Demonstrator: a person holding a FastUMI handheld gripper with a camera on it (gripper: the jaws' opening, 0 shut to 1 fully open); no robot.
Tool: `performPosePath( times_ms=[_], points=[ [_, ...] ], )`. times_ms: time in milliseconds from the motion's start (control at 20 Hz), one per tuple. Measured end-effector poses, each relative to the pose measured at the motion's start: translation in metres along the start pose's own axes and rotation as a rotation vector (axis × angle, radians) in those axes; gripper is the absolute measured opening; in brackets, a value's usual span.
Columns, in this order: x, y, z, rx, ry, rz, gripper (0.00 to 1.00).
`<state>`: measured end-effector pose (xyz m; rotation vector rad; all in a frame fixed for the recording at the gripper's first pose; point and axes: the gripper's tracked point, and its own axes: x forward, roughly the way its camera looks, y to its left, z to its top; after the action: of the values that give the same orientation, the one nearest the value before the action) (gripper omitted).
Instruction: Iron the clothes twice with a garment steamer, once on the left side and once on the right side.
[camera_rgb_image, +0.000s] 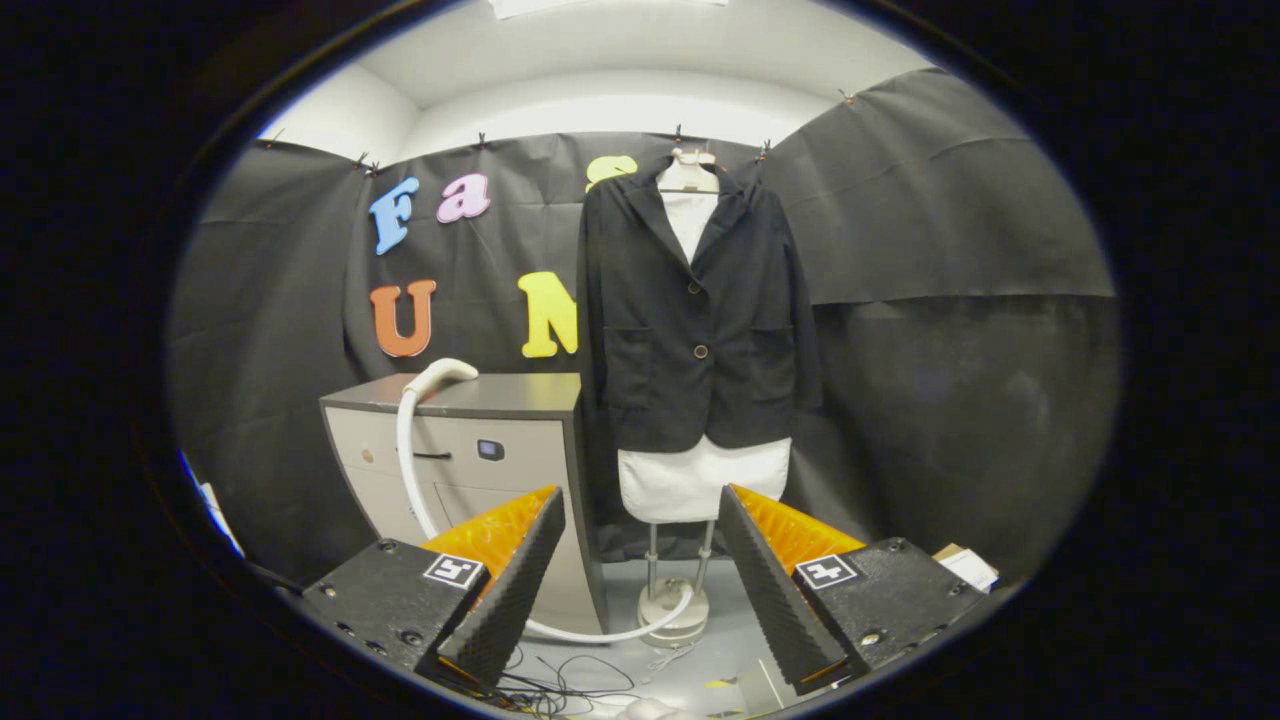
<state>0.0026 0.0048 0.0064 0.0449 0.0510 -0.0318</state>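
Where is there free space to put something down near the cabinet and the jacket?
The cabinet top is bare between the steamer head and the jacket. The floor near the mannequin base is crowded with hose and cables. The open gripper fingers hold nothing.

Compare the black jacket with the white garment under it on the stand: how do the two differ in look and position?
The black jacket is dark, buttoned and worn outermost; the white garment is pale and sits beneath it, showing at the neck and below the jacket's hem. The jacket has lapels and pockets; the white garment's visible parts look plain. Both hang on one stand, beyond the open gripper.
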Motion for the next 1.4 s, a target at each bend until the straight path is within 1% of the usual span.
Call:
performPosePath(
  times_ms=[150, 300, 500, 650, 900, 1100, 1200, 1300, 1400],
  points=[
    [0.027, 0.016, 0.031, 0.0, -0.022, 0.015, 0.99],
    [0.051, 0.037, 0.05, 0.012, 0.009, 0.025, 0.98],
    [0.095, 0.082, 0.088, 0.046, 0.026, 0.084, 0.98],
    [0.137, 0.127, 0.116, 0.042, 0.041, 0.145, 0.99],
    [0.207, 0.222, 0.149, -0.005, 0.079, 0.266, 0.99],
    [0.259, 0.299, 0.149, -0.035, 0.148, 0.354, 0.98],
    [0.284, 0.329, 0.142, -0.056, 0.188, 0.379, 0.98],
    [0.309, 0.356, 0.131, -0.084, 0.23, 0.393, 0.98],
    [0.33, 0.375, 0.117, -0.127, 0.265, 0.366, 0.96]
  ],
)
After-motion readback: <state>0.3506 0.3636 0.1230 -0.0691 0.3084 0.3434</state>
